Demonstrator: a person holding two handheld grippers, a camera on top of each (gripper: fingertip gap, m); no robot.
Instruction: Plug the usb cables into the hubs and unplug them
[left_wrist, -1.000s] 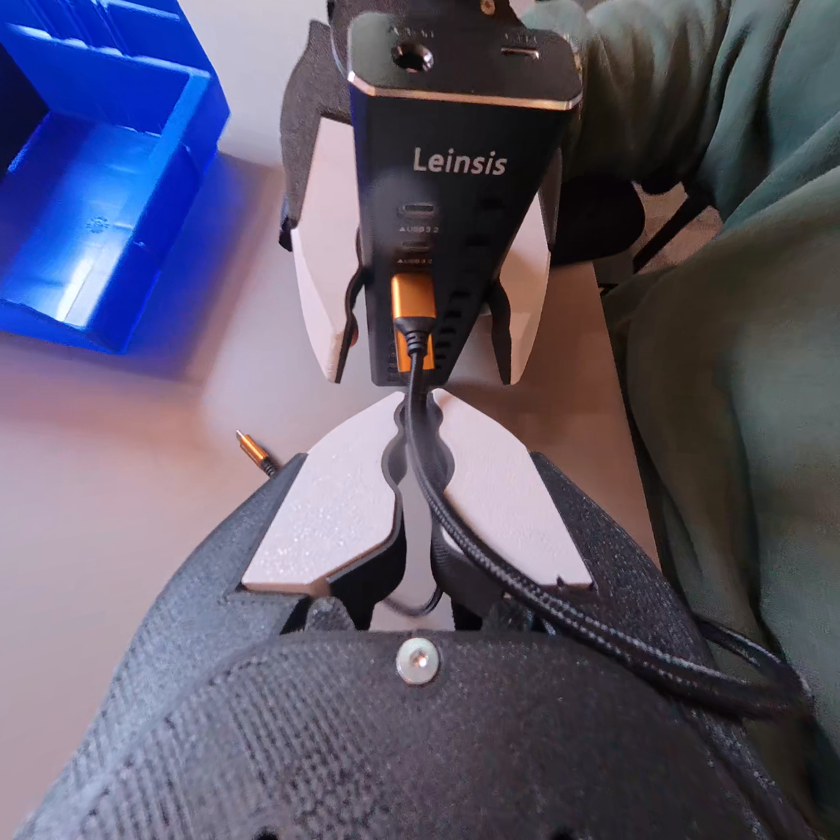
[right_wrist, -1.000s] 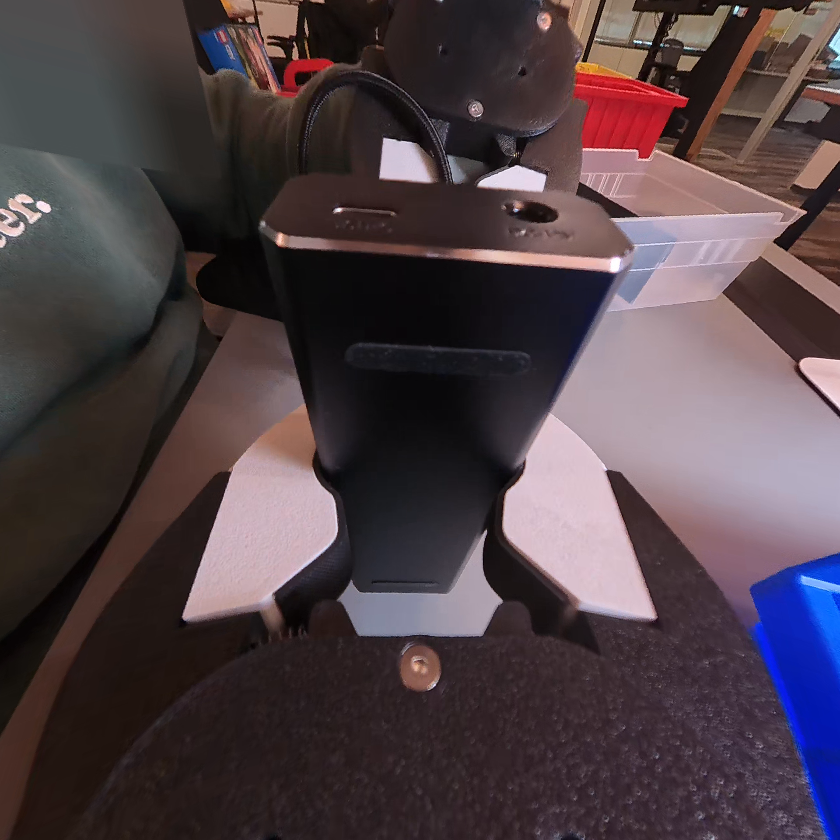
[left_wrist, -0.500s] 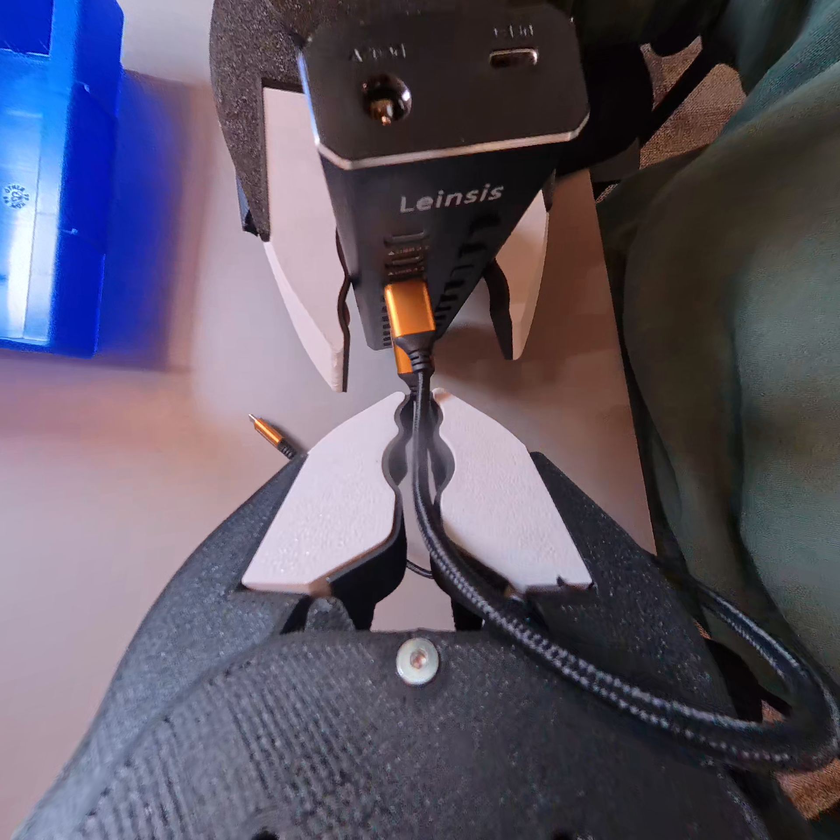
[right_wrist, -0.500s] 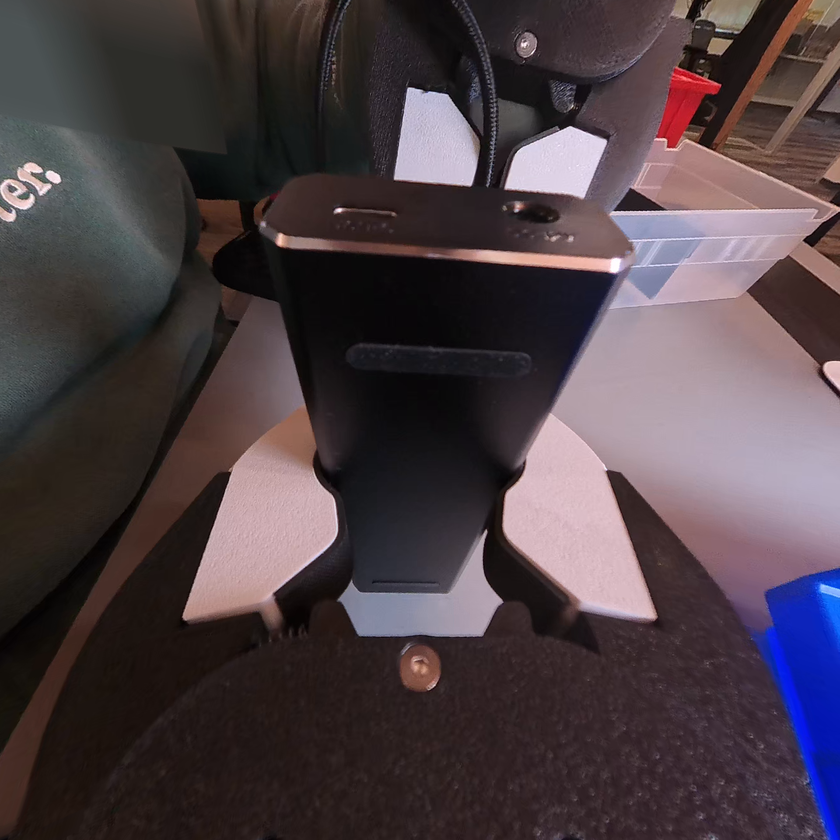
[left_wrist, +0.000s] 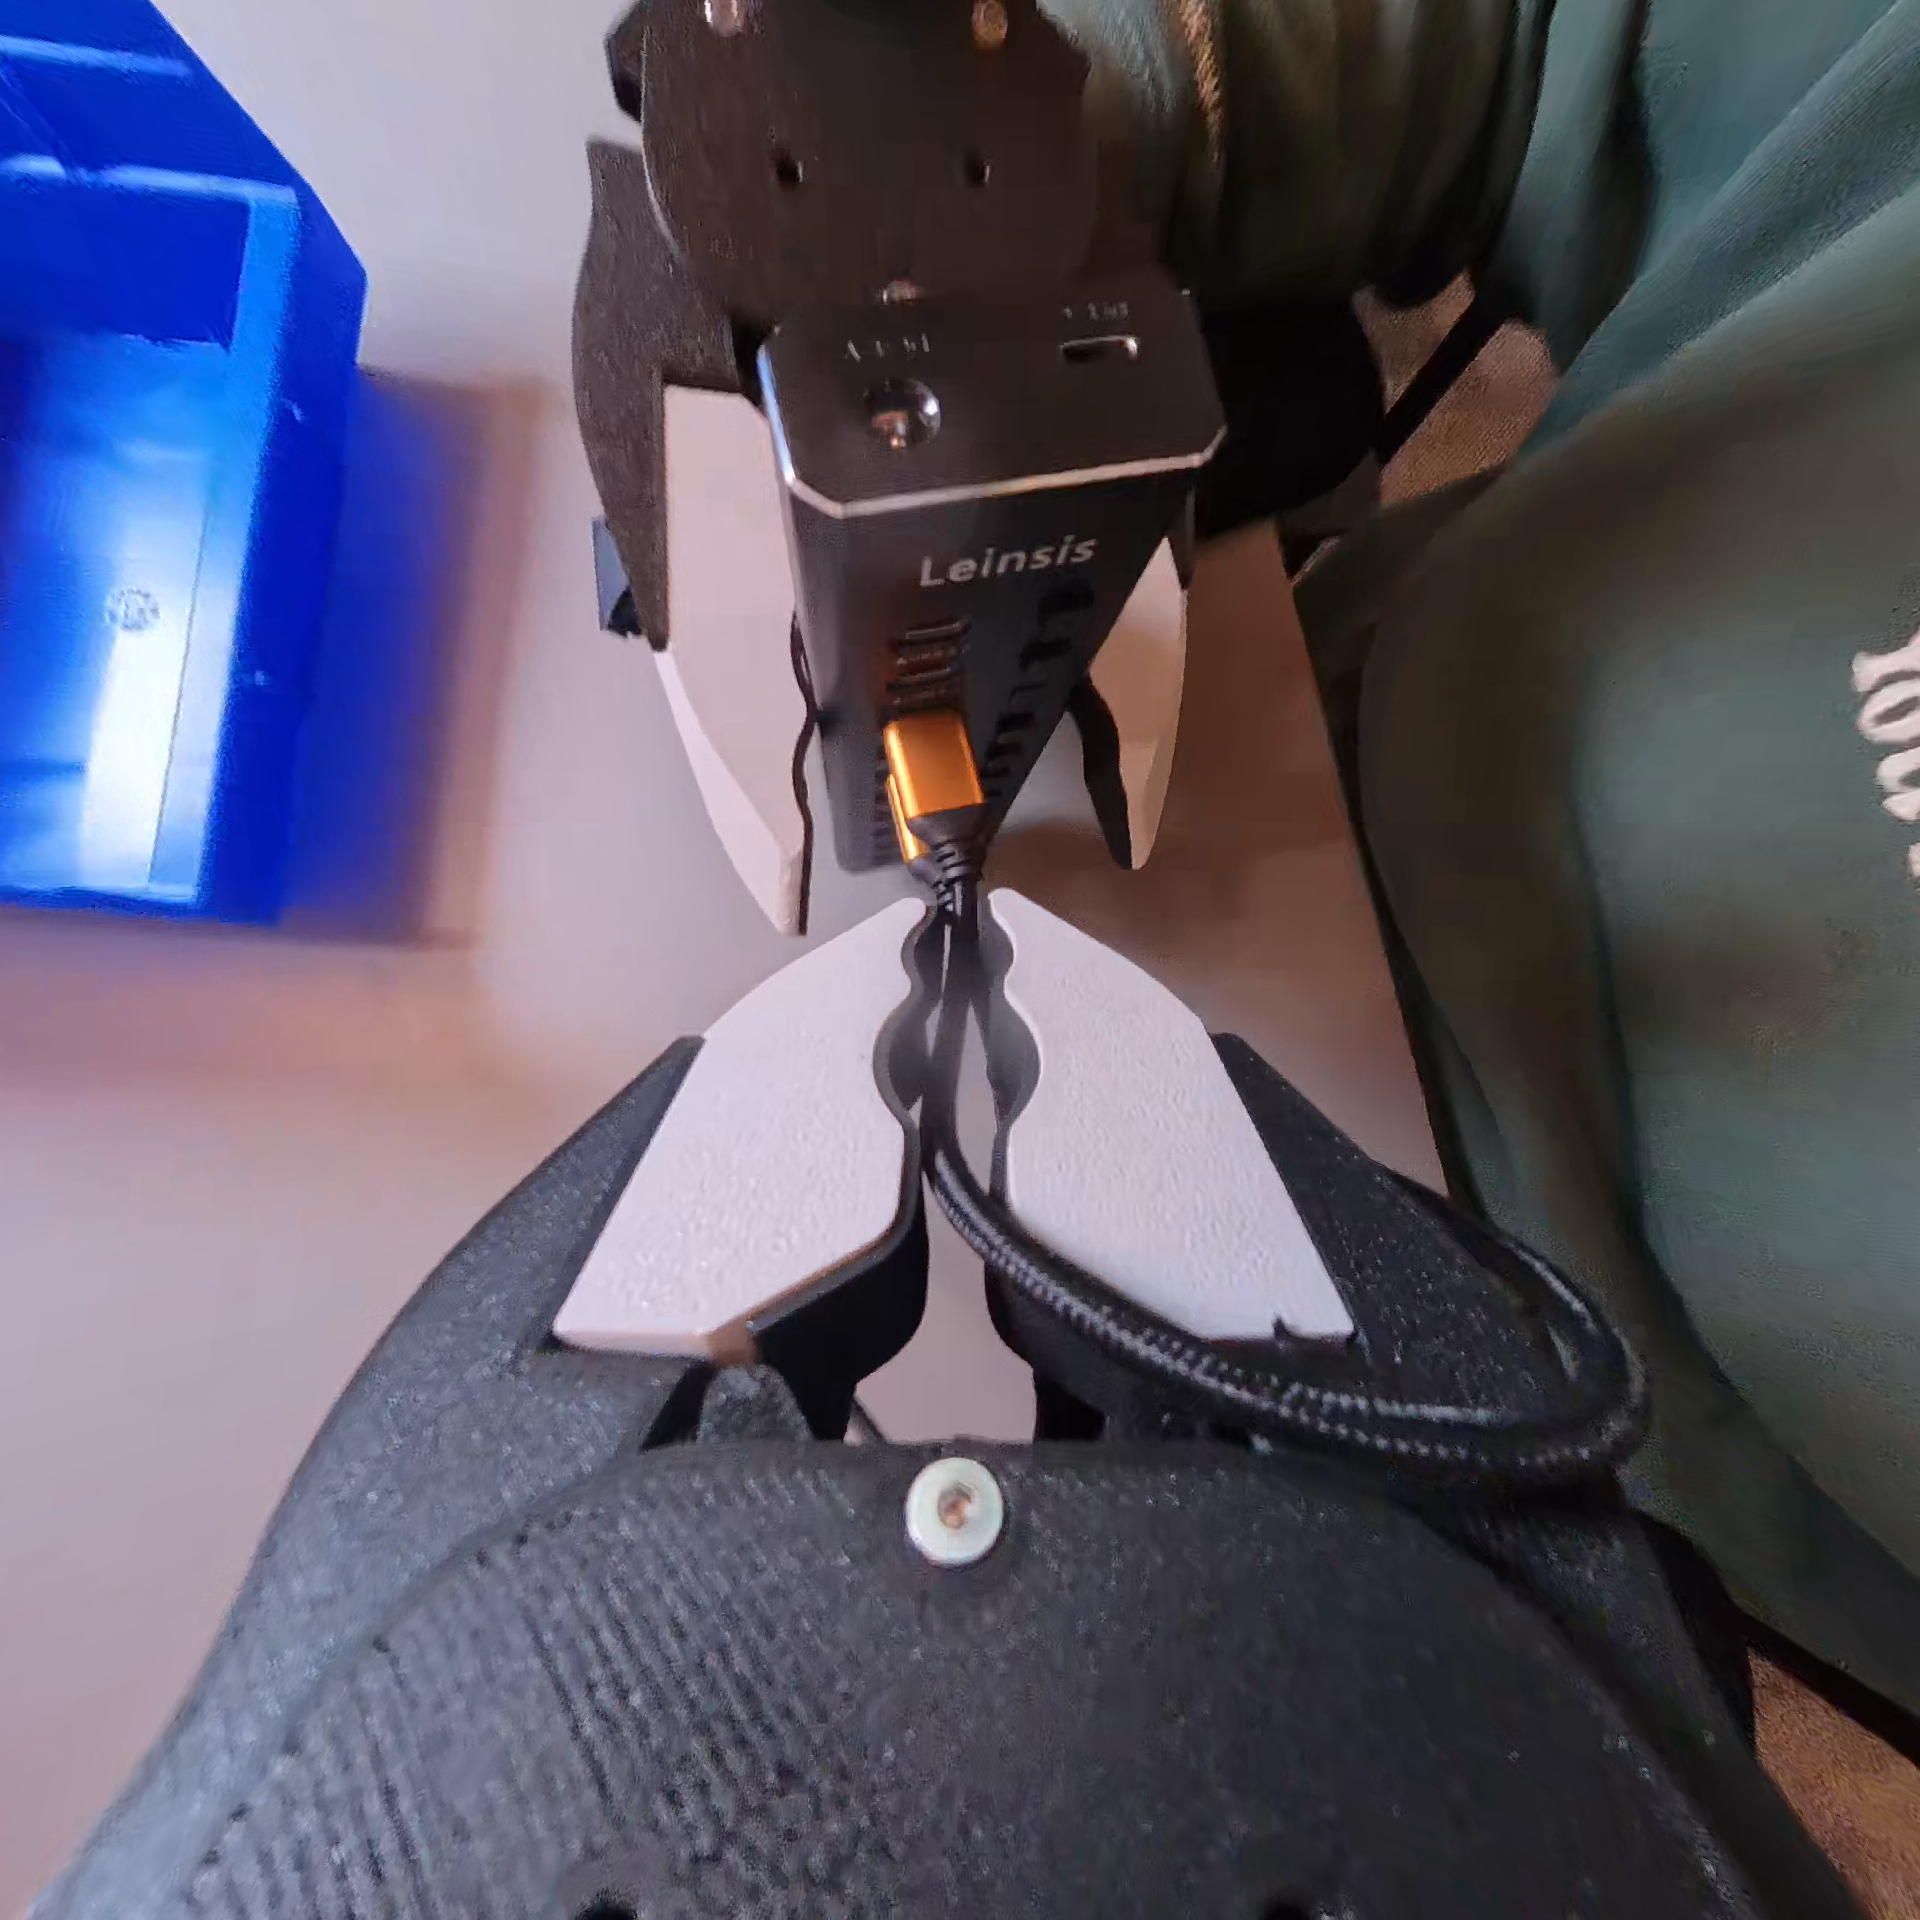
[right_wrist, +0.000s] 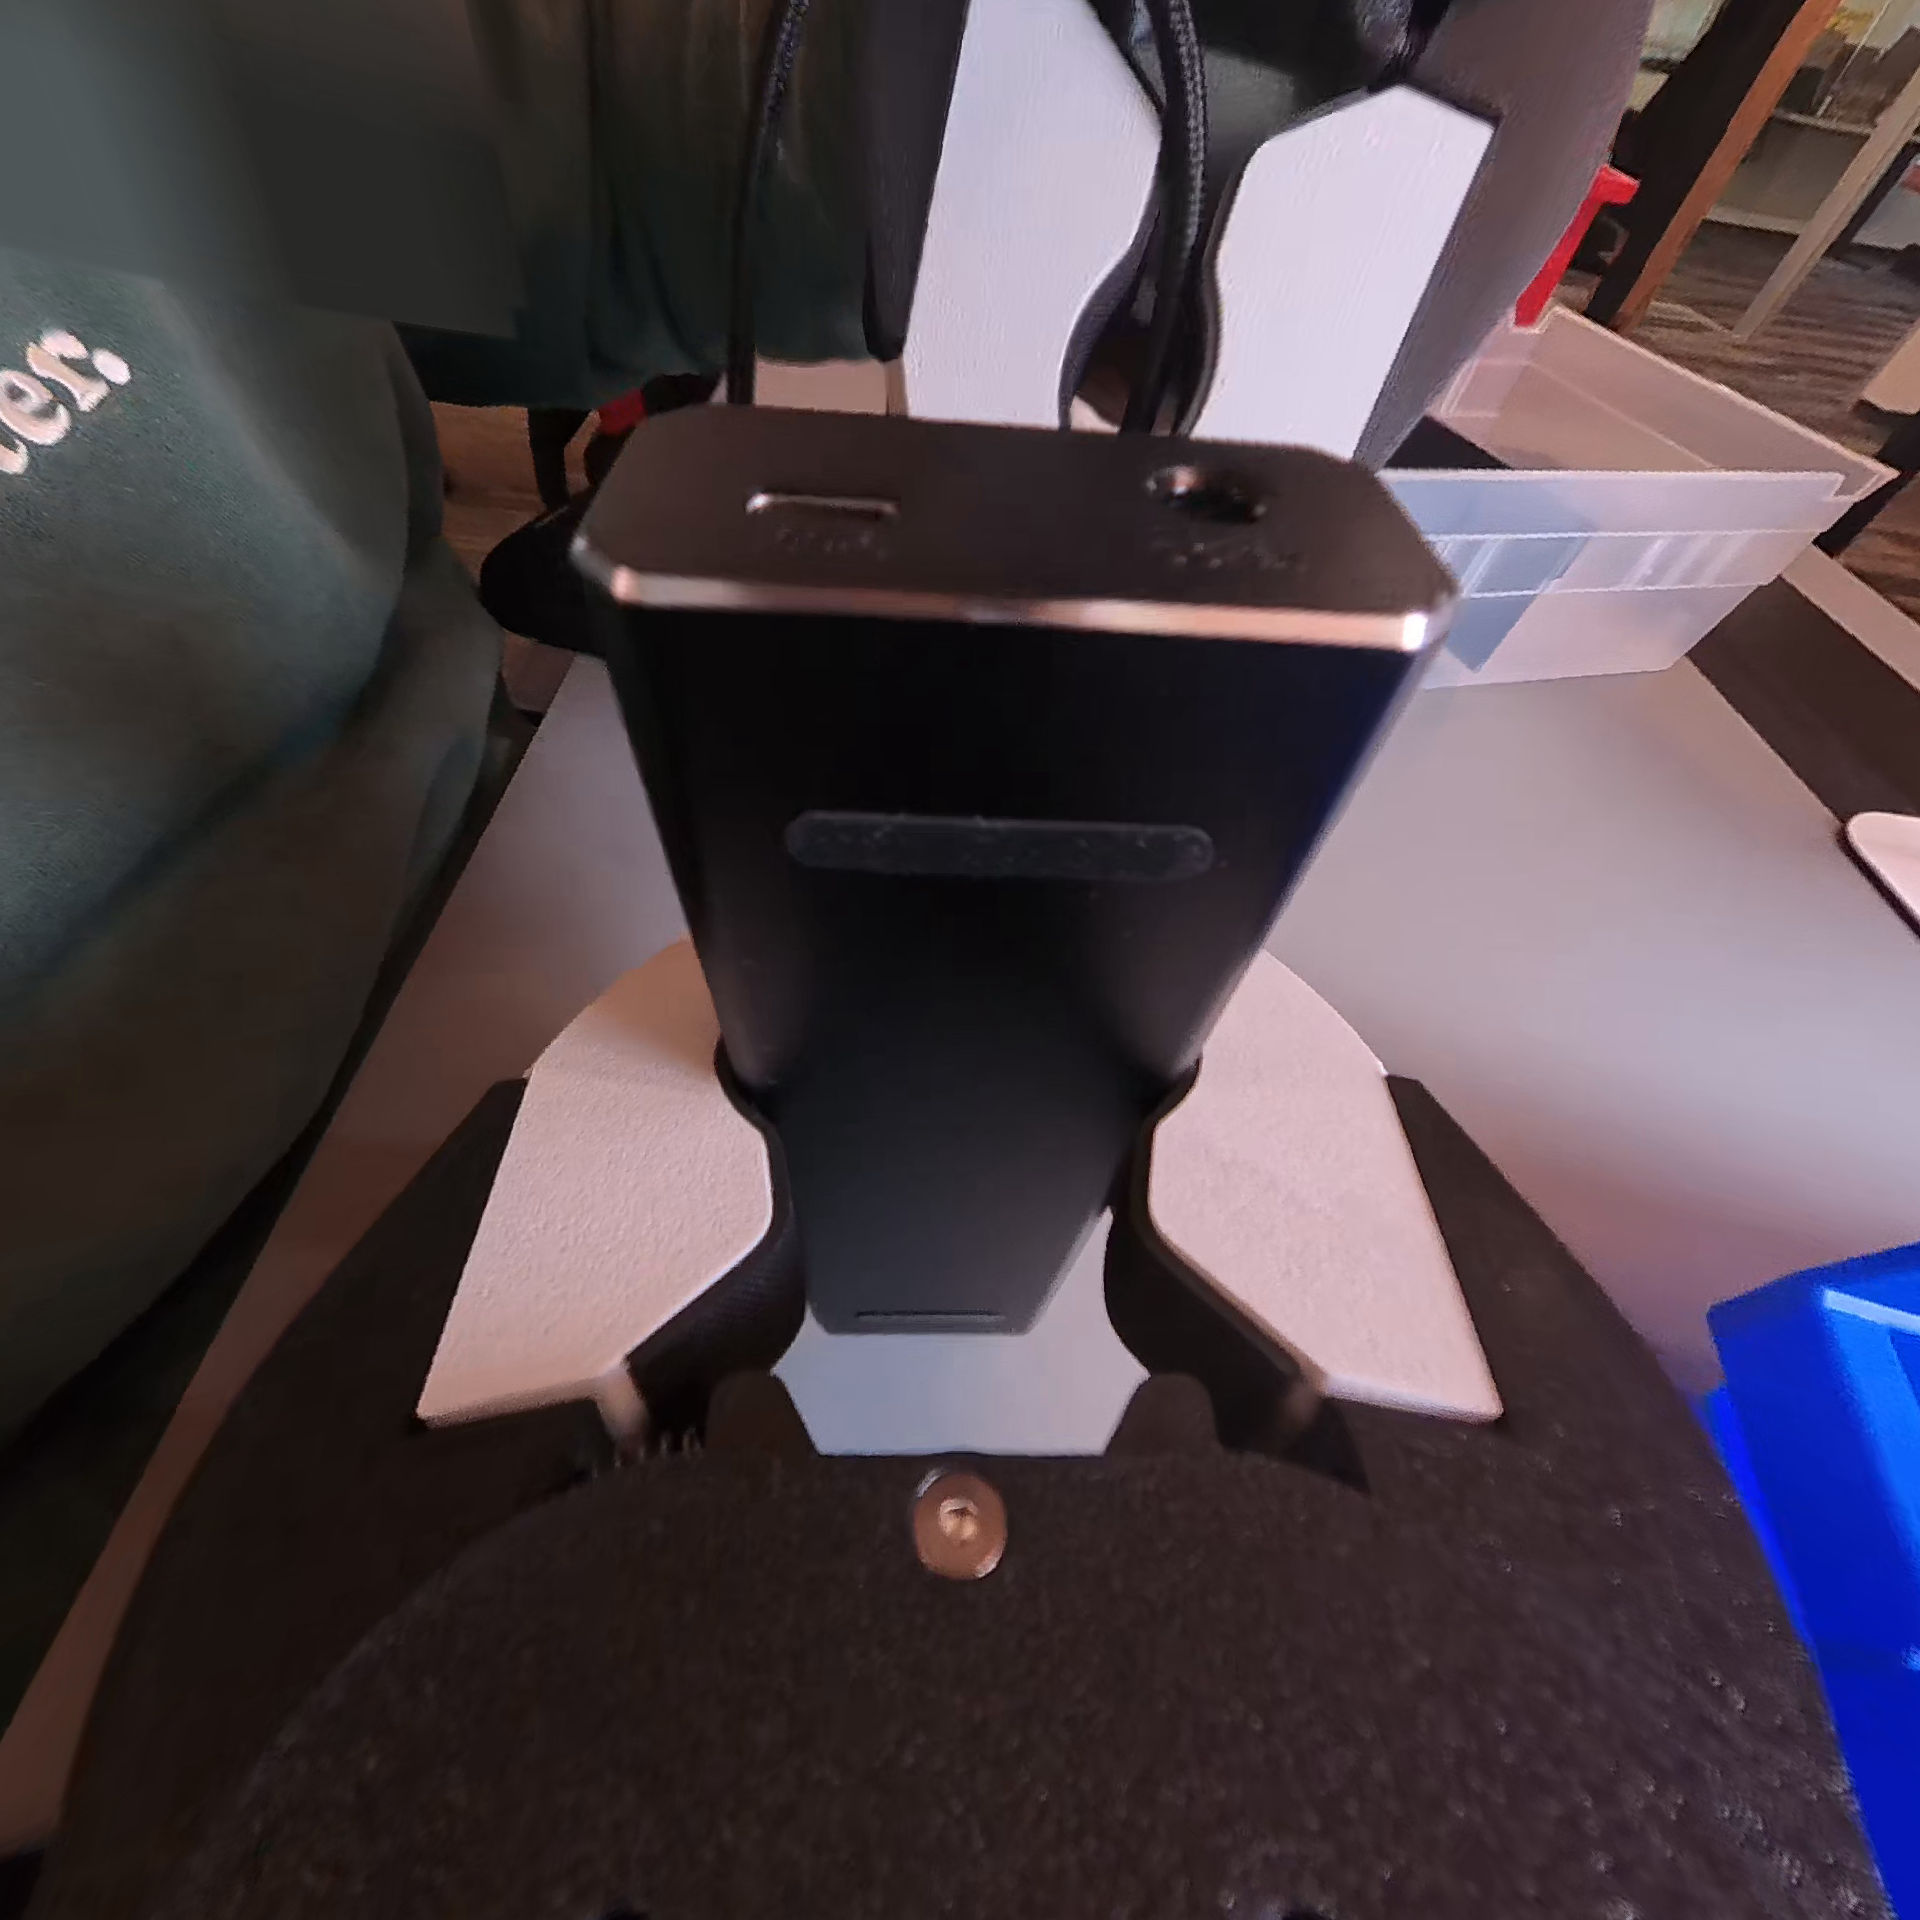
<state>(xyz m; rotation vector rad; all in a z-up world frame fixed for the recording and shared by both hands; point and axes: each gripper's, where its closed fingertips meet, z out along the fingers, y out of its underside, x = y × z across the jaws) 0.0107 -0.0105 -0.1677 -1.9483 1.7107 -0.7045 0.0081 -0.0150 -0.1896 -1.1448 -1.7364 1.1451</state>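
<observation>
My right gripper (right_wrist: 961, 1049) is shut on a black USB hub (right_wrist: 997, 748) and holds it upright above the table. In the left wrist view the hub (left_wrist: 997, 582) faces me between the right gripper's white fingers (left_wrist: 727, 790). An orange USB plug (left_wrist: 930, 774) sits in one of the hub's lower side ports. My left gripper (left_wrist: 951, 935) is shut on the black braided cable (left_wrist: 1195, 1340) just behind that plug. The cable loops back to the right over my gripper's body. In the right wrist view the left gripper (right_wrist: 1164, 405) is close behind the hub's top.
A blue bin (left_wrist: 156, 520) stands on the pale table (left_wrist: 260, 1143) to the left; it also shows in the right wrist view (right_wrist: 1829, 1475). A clear plastic tray (right_wrist: 1621, 540) sits beyond the hub. A person's green sleeve (left_wrist: 1662, 831) fills the right side. Only a small space, under 4 cm, lies between the two pairs of fingers.
The two grippers have come closer together and the hub has tilted. The orange plug stays in its port. A loose orange plug on the table has left the left wrist view.
</observation>
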